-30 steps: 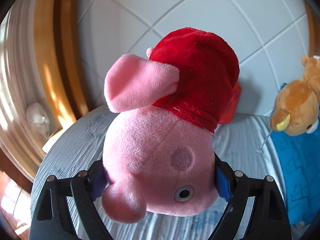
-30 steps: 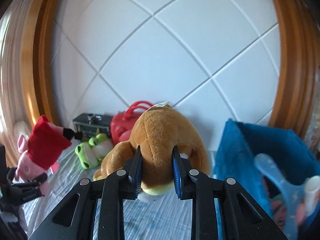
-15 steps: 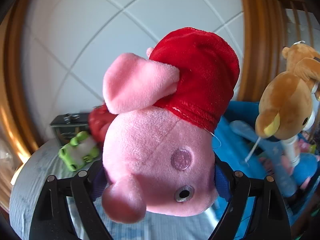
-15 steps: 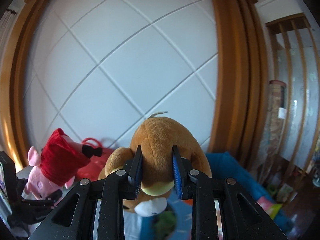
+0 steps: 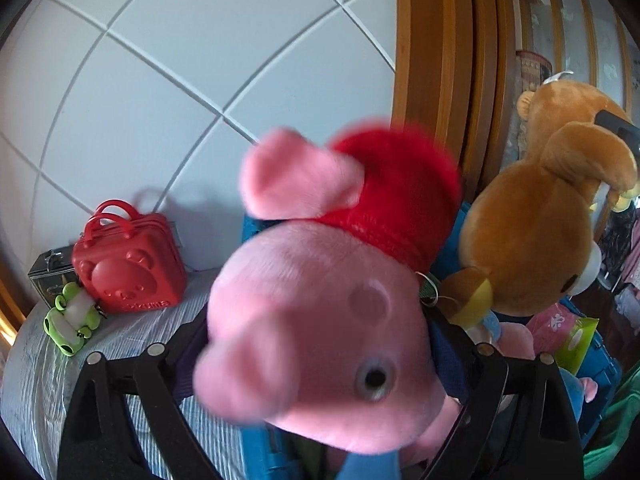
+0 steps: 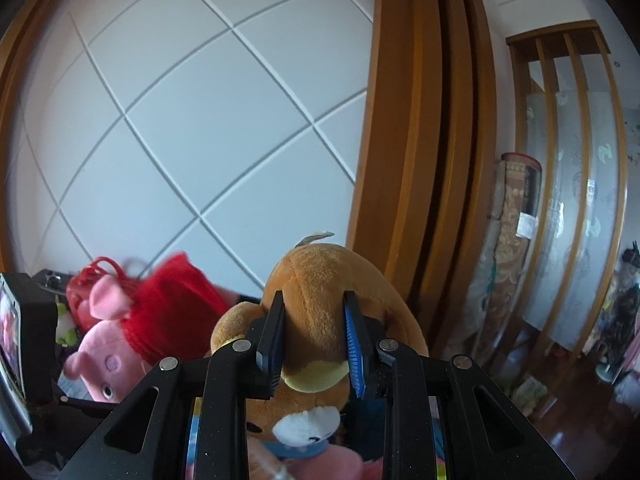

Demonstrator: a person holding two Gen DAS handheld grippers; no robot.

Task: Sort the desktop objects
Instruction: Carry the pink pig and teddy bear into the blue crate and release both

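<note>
A pink pig plush in a red dress [image 5: 320,320] hangs head-down between the fingers of my left gripper [image 5: 316,344]. Its jaws are opening and the pig is blurred, slipping loose between the pads. Below it lies the blue bin [image 5: 250,236] with several soft toys inside. To the right a brown bear plush [image 5: 532,240] hangs in the air. In the right wrist view my right gripper [image 6: 313,308] is shut on that bear [image 6: 320,272], the pads pressed into its body. The pig [image 6: 104,356] shows at lower left there.
A red bear-faced case [image 5: 128,276], a green frog toy [image 5: 72,324] and a dark box [image 5: 48,276] stand on the striped tablecloth [image 5: 40,380] at the left. A white panelled wall and a wooden frame [image 5: 432,80] rise behind. Wooden slats [image 6: 560,200] stand at the right.
Both grippers have swung right from the table to above the blue bin. The left jaws have widened and the pig has shifted and blurred between them. The bear stays gripped.
</note>
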